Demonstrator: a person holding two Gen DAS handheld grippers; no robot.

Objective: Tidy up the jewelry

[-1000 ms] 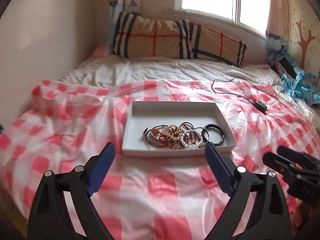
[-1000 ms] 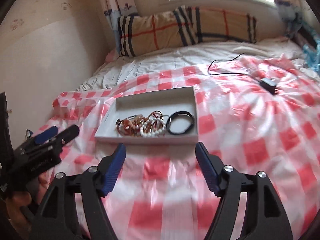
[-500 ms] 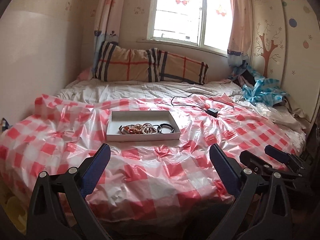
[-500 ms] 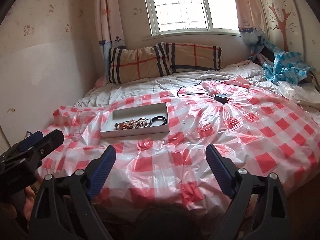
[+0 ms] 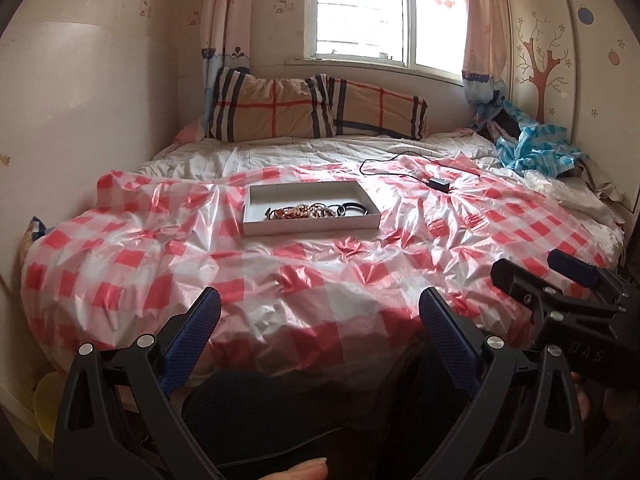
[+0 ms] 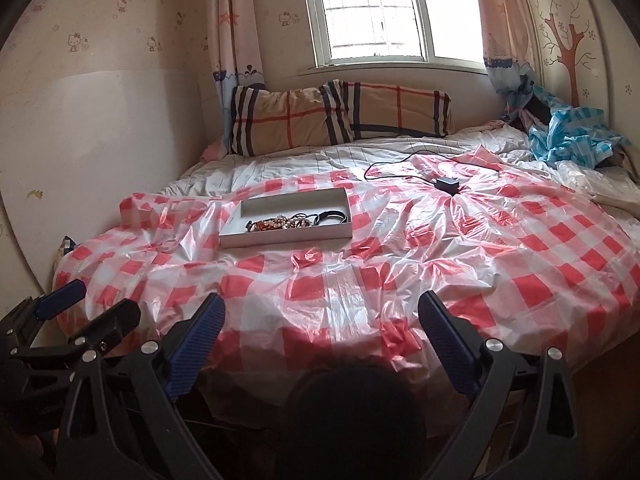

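A shallow white tray [image 5: 312, 230] [image 6: 286, 238] lies on the red-and-white checked plastic sheet [image 5: 320, 280] in the middle of the bed. Inside it is a tangle of beaded bracelets [image 5: 304, 212] [image 6: 280, 222] with a black bangle [image 5: 354, 209] [image 6: 330, 216] at the right end. My left gripper [image 5: 320, 300] [image 6: 106, 298] stands open and empty, well short of the tray, over the near edge of the bed. Beside it, my right gripper [image 6: 321, 303] [image 5: 528, 264] has its jaws opening with nothing between them.
A black charger [image 5: 438, 183] [image 6: 447, 184] with its cable lies behind and to the right of the tray. Plaid pillows [image 5: 316, 108] line the headboard under the window. Crumpled blue cloth [image 5: 536, 148] is at far right. A person's dark-clad knee [image 6: 352, 412] is below the grippers.
Both grippers have drawn back from the tray to the foot of the bed, so the tray looks smaller and farther. The right gripper's jaws have widened.
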